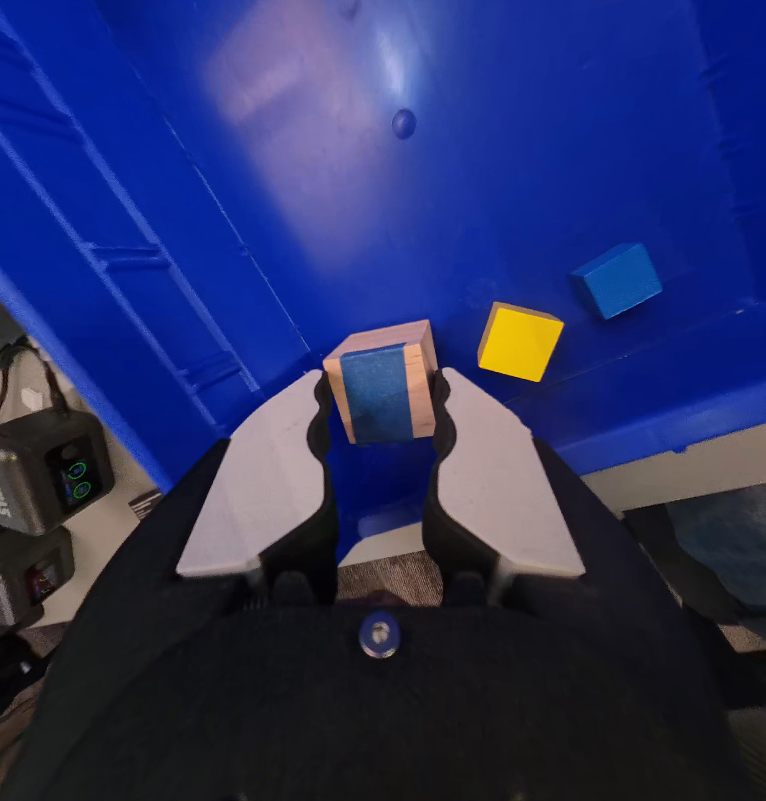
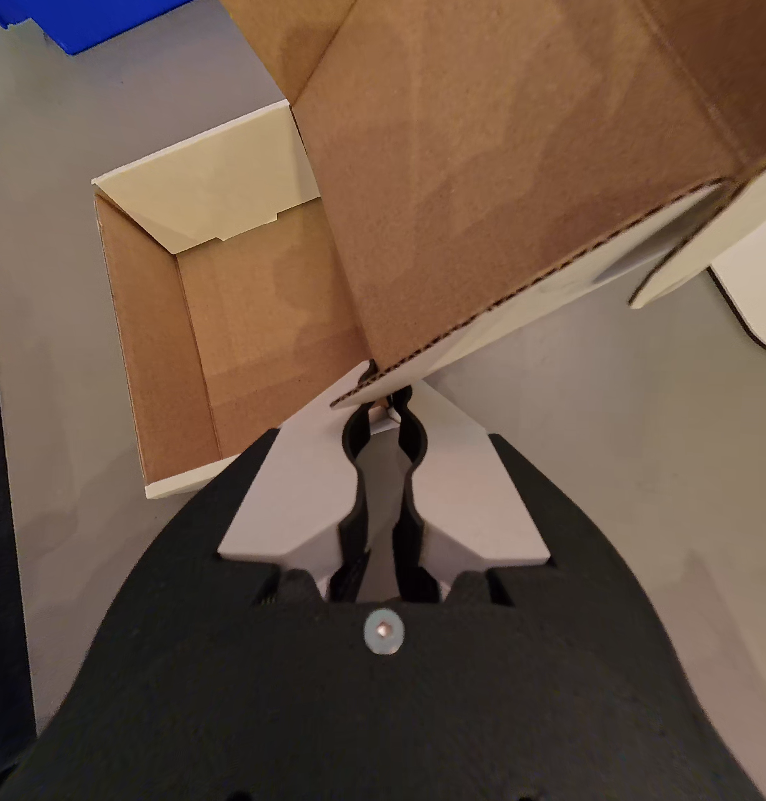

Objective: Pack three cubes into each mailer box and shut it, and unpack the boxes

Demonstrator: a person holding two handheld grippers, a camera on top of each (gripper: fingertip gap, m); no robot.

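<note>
Cubes first: left tongs [image 1: 381,390] clamped on a wooden cube [image 1: 383,381] with blue tape, held over the blue bin [image 1: 372,195], where a yellow cube [image 1: 520,342] and blue cube [image 1: 617,279] lie. Right tongs [image 2: 387,396] pinch the mailer box [image 2: 168,329] lid [image 2: 481,195], box open on the bench [image 2: 589,433].

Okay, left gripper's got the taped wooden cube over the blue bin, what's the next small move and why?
Probably carry the taped wooden cube, clamped in the left gripper, over to the mailer box: its visible interior looks empty, and the right gripper pinches the lid open.
</note>
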